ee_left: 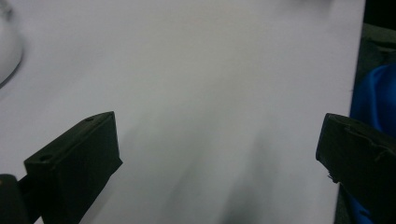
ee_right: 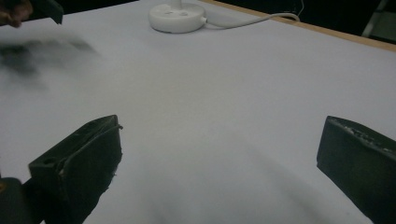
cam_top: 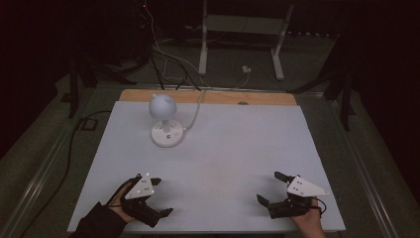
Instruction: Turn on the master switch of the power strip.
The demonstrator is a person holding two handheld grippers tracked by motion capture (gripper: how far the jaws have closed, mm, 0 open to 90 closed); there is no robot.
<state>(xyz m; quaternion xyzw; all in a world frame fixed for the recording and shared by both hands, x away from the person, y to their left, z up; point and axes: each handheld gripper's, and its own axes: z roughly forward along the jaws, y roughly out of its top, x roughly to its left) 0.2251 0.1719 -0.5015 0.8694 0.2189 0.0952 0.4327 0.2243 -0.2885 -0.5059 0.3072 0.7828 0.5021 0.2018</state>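
Observation:
A small white lamp (cam_top: 164,121) with a round head and a disc base (ee_right: 177,17) stands at the back left of the white table (cam_top: 233,148). Its white cord (cam_top: 197,111) runs off over the far edge. My left gripper (cam_top: 159,197) rests near the front left edge, open, with nothing between its jaws. My right gripper (cam_top: 269,187) sits near the front right edge, also open and empty. In the left gripper view the wide-apart jaws frame bare tabletop (ee_left: 210,93). The right gripper view looks across the table toward the lamp base.
A wooden strip (cam_top: 208,96) borders the table's far edge. Beyond it on the dark floor are cables (cam_top: 168,64) and a white metal stand (cam_top: 242,34). A blue cloth (ee_left: 376,98) shows past the table edge in the left gripper view.

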